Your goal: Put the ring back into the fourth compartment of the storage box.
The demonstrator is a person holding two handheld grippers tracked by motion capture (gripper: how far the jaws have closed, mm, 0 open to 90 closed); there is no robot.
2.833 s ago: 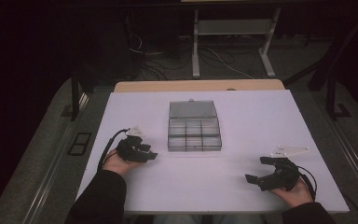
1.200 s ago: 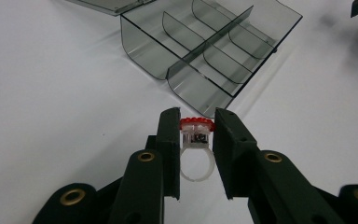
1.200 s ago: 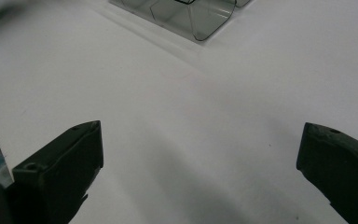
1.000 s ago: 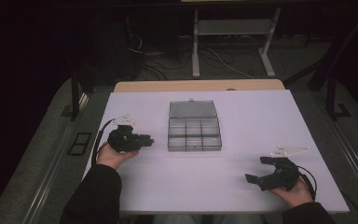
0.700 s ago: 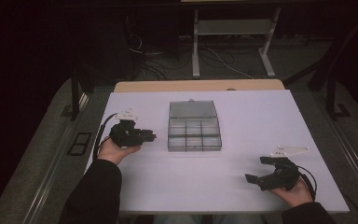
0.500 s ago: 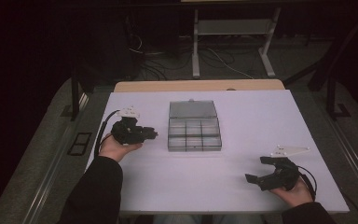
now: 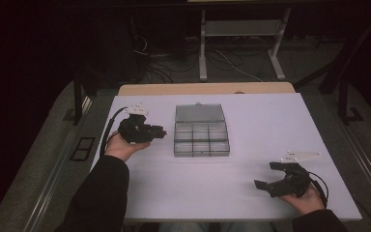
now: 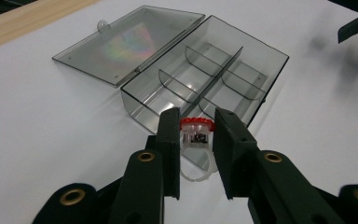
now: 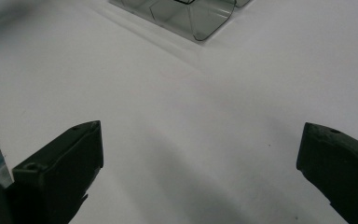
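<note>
A clear grey compartment box (image 7: 202, 138) lies open mid-table, its lid (image 7: 199, 113) folded flat behind it. In the left gripper view the box (image 8: 200, 79) shows several empty compartments. My left gripper (image 7: 160, 131) hovers just left of the box, shut on a toy ring (image 8: 195, 136) with a red top and a clear band. The ring hangs at the box's near wall. My right gripper (image 7: 270, 176) rests near the table's front right corner with its jaws wide apart and nothing between them; a rounded corner of the box (image 9: 200, 16) lies far ahead of it.
The white table top (image 7: 251, 121) has a wooden strip (image 7: 205, 88) along its far edge. Beyond it stand a desk frame (image 7: 241, 29) and loose cables (image 7: 222, 60) on the dark floor. A floor socket (image 7: 82, 149) sits left of the table.
My left gripper has moved forward and rightward toward the box's left side, carrying the ring. The right gripper has stayed in place.
</note>
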